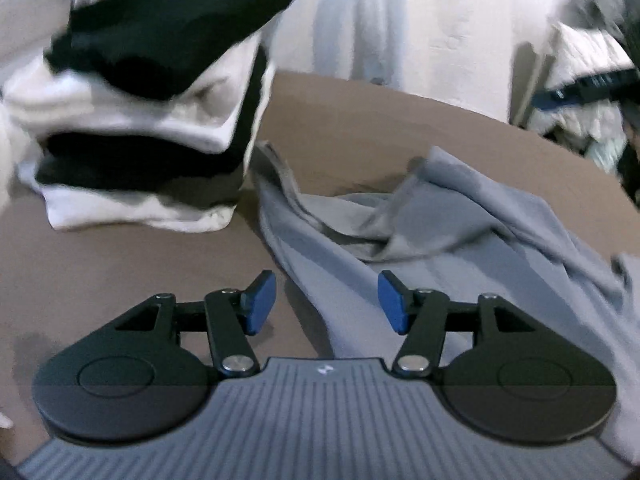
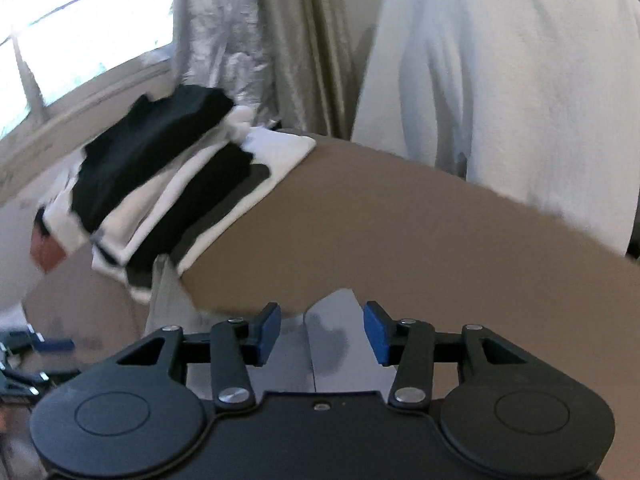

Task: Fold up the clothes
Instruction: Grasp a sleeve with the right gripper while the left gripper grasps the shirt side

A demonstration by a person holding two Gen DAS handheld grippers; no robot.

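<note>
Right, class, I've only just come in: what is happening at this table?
A person is folding clothes with a hand-held gripper in each hand. A crumpled grey garment lies unfolded on the brown table, next to a stack of folded black and white clothes. The left hand-held gripper hangs open over the garment's near edge, gripping nothing. The right hand-held gripper is open too, with grey cloth showing between its pads, which do not press on it. The grey piece is not yet folded.
</note>
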